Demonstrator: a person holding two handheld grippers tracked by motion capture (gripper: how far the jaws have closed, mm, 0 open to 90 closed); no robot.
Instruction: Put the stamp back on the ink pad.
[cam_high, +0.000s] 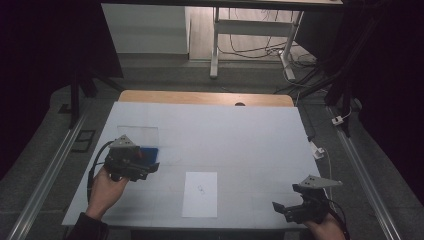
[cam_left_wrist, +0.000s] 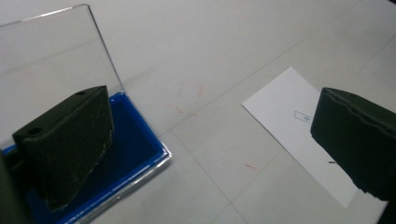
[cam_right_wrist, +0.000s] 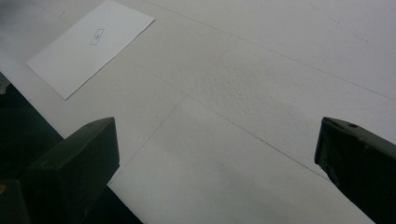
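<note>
A shallow blue tray with a clear lid raised behind it lies at the table's left. In the left gripper view the blue tray sits behind my left jaw, with the lid upright. My left gripper is open just in front of the tray, with nothing between its jaws. A white sheet of paper with a small printed mark lies flat at the front centre. My right gripper is open over the front right corner, holding nothing.
The table is covered in white, with a wooden strip at its far edge. Metal rails run along the floor on both sides. A desk frame and loose cables stand beyond the table. The front edge lies right under my right gripper.
</note>
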